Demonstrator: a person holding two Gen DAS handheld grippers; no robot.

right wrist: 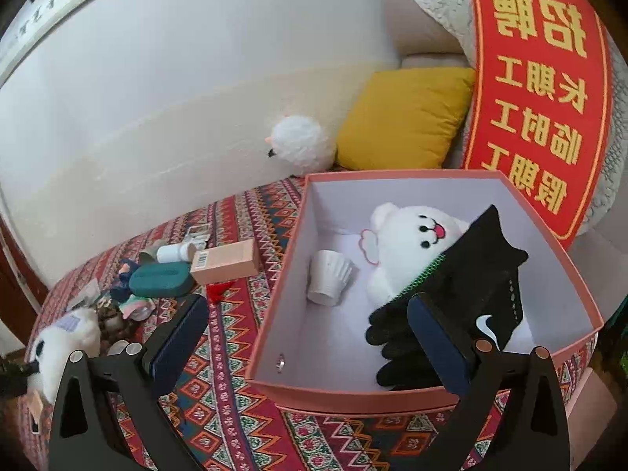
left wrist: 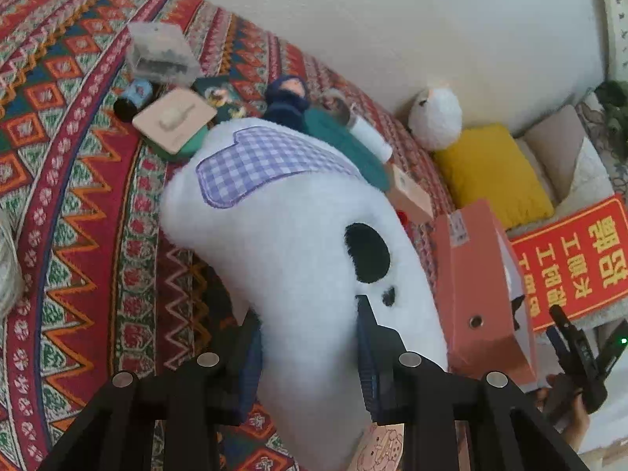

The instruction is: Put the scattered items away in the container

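While clamped by the left gripper (left wrist: 310, 349) at frame centre, white plush toy (left wrist: 282, 235); right gripper (right wrist: 314, 337) fingers wide, empty, over pink box (right wrist: 274, 314) lower right.

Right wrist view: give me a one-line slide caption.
Open right gripper hovers at the pink box, which holds a white plush bear, white cup and black gloves.

In the right wrist frame's centre-right the box (right wrist: 274, 314) sat on the patterned cloth (right wrist: 235, 412), holding a cup (right wrist: 329, 278), a plush bear (right wrist: 408, 251) and gloves (right wrist: 396, 347), while scattered items, a carton (right wrist: 225, 261) among them, lay at left.
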